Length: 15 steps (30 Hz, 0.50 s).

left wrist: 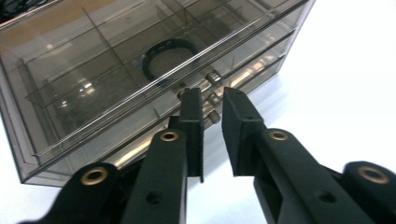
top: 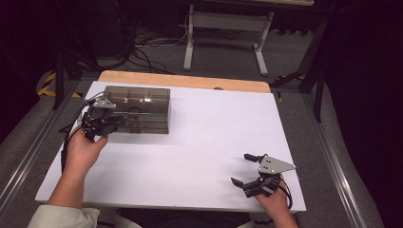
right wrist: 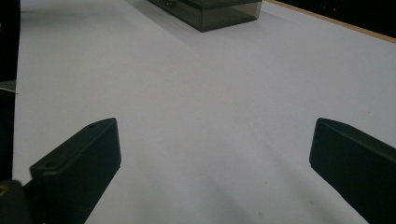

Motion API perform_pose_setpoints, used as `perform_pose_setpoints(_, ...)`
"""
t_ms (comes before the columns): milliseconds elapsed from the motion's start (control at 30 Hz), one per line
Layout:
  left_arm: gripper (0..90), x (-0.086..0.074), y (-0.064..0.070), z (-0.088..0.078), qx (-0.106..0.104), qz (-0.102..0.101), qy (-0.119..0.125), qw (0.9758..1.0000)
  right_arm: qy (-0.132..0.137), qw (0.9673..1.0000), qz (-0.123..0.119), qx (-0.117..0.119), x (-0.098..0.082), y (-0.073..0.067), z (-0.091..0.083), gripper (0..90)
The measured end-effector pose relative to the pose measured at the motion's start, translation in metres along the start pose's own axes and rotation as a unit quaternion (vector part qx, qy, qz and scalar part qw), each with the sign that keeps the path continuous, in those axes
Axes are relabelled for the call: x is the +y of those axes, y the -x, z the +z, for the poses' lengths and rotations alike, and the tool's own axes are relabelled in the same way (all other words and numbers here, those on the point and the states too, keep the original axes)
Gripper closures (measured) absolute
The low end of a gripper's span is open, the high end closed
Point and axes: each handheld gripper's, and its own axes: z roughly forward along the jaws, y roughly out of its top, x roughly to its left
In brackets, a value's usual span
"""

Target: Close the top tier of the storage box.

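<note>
A smoky see-through drawer box (top: 138, 109) stands at the table's far left. In the left gripper view its front shows small metal knobs (left wrist: 213, 76), and a black ring (left wrist: 168, 58) lies in an upper compartment. My left gripper (top: 116, 122) is at the box's (left wrist: 93, 93) front left, its tips (left wrist: 212, 95) just short of the knobs. Its jaws stand a narrow gap apart with nothing pressed between the pads. My right gripper (top: 240, 168) rests near the front right edge, jaws wide open (right wrist: 212, 140) over bare white table, far from the box (right wrist: 210, 11).
The white tabletop (top: 204, 142) has a wooden strip (top: 185, 80) along its far edge. Metal rails run along both sides. Beyond the table are a white desk frame (top: 228, 33) and cables on the floor (top: 147, 52).
</note>
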Motion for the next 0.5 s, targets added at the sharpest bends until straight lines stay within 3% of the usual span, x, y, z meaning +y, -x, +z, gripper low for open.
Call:
perform_pose_setpoints(167,68.3,-0.001,0.006,-0.006,-0.014,0.003,0.019,0.9997,0.001,1.0000,0.001,-0.001,0.000,0.000,0.000,2.7)
perform_pose_setpoints(333,51.8,-0.005,0.014,-0.013,-0.023,0.003,0.049,0.9985,0.000,1.0000,0.002,-0.001,0.000,0.000,0.000,2.7)
perform_pose_setpoints(500,46.6,-0.013,0.024,-0.013,-0.039,0.017,0.073,0.9964,0.000,1.0000,0.002,-0.001,0.000,0.000,0.000,2.7)
